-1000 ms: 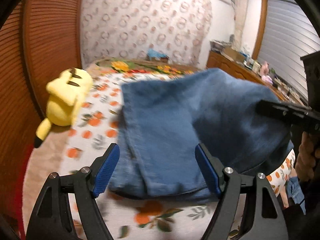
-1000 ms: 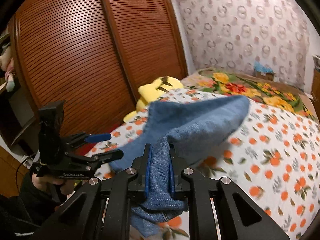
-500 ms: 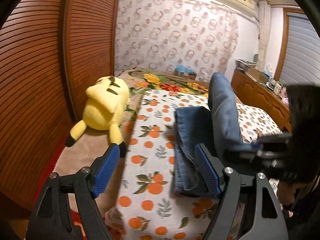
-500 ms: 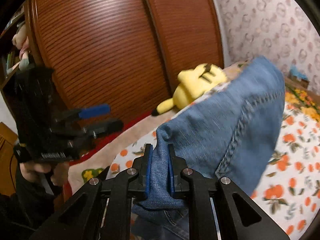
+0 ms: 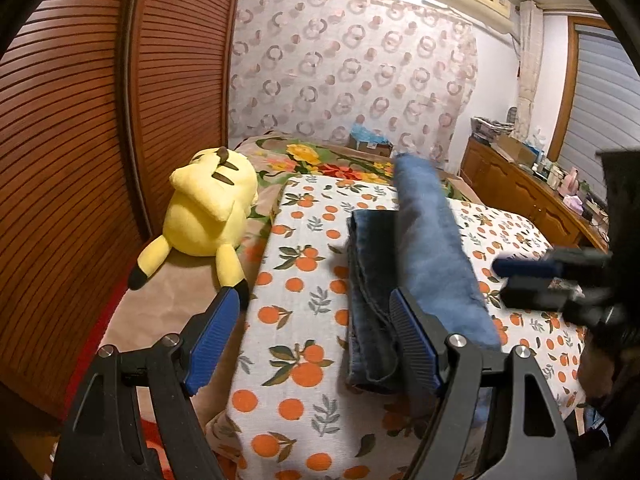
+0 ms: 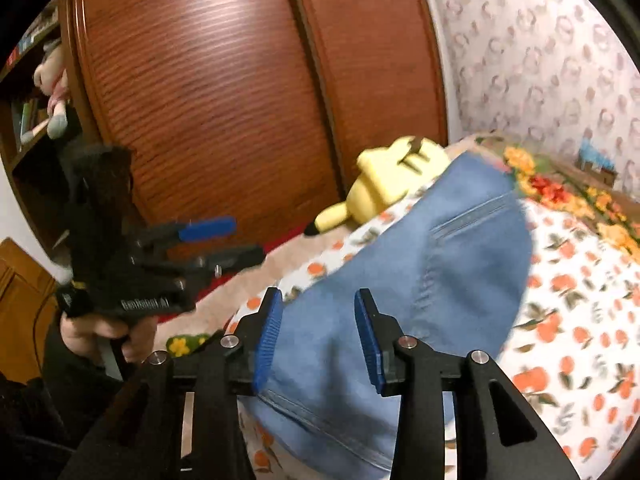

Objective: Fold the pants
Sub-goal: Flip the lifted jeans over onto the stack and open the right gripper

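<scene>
Blue denim pants (image 5: 420, 264) lie on the orange-print bedspread (image 5: 296, 280), with an upper layer still falling over the lower folded part; they also fill the right wrist view (image 6: 420, 280). My left gripper (image 5: 312, 336) is open and empty, held above the bed's near corner, left of the pants. My right gripper (image 6: 318, 338) is open with the denim just beyond its fingers, not clamped. The right gripper shows blurred at the right of the left wrist view (image 5: 560, 280). The left gripper shows at the left of the right wrist view (image 6: 208, 244).
A yellow plush toy (image 5: 208, 208) lies on the bed's left side by the wooden slatted wardrobe doors (image 5: 100, 140). A wooden dresser with clutter (image 5: 532, 196) stands at the right. A floral blanket (image 5: 320, 160) covers the bed's far end.
My right gripper opened and let go of the denim, which is dropping over the folded part. My left gripper pulled back and left from the pants, staying open.
</scene>
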Demonstrator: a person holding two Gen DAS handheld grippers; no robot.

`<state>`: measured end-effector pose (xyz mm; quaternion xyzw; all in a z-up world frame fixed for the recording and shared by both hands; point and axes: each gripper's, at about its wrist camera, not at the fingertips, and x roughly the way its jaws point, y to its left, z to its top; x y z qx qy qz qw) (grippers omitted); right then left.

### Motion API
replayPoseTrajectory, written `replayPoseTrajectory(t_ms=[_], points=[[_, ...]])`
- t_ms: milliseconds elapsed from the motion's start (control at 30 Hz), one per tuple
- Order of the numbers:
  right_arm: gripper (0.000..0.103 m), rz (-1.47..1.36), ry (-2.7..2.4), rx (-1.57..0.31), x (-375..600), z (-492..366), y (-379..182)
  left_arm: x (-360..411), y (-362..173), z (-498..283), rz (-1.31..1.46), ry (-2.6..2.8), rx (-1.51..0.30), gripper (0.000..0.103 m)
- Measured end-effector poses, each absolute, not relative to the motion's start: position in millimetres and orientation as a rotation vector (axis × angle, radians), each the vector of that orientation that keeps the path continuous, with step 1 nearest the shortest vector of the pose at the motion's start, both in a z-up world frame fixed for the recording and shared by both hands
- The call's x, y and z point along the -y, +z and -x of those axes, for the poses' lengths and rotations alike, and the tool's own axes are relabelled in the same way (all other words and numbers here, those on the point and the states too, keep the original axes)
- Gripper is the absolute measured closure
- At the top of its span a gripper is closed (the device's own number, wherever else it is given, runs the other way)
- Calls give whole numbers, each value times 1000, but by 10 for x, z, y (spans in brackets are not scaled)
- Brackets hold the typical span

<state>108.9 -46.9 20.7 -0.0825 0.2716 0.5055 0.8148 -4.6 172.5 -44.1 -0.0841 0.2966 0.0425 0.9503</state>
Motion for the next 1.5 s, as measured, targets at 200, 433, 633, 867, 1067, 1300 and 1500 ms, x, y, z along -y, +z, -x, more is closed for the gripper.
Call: replayPoseTrajectory(t_ms=[200, 433, 633, 867, 1067, 1300, 1500], points=[[60, 188, 934, -513, 751, -1236, 306, -1552, -421, -9, 156, 41, -605, 24], [55, 222, 808, -539, 769, -1572, 124, -1370, -570, -137, 143, -5, -651, 24], [49, 232, 755, -607, 525, -1943, 25, -1352, -772, -200, 141, -6, -710, 24], [38, 213, 772, -689, 130, -2335, -62, -1460, -973, -211, 171, 32, -761, 24], [26, 215, 786, -734, 21, -2557, -236, -1513, -1029, -213, 197, 26, -765, 24], [21, 194, 822, -783, 26, -2686, -302, -1502, -997, -202, 208, 26, -750, 24], [21, 190, 871, -807, -13, -2738, -367, -1472, -897, -187, 224, 0, -728, 24]])
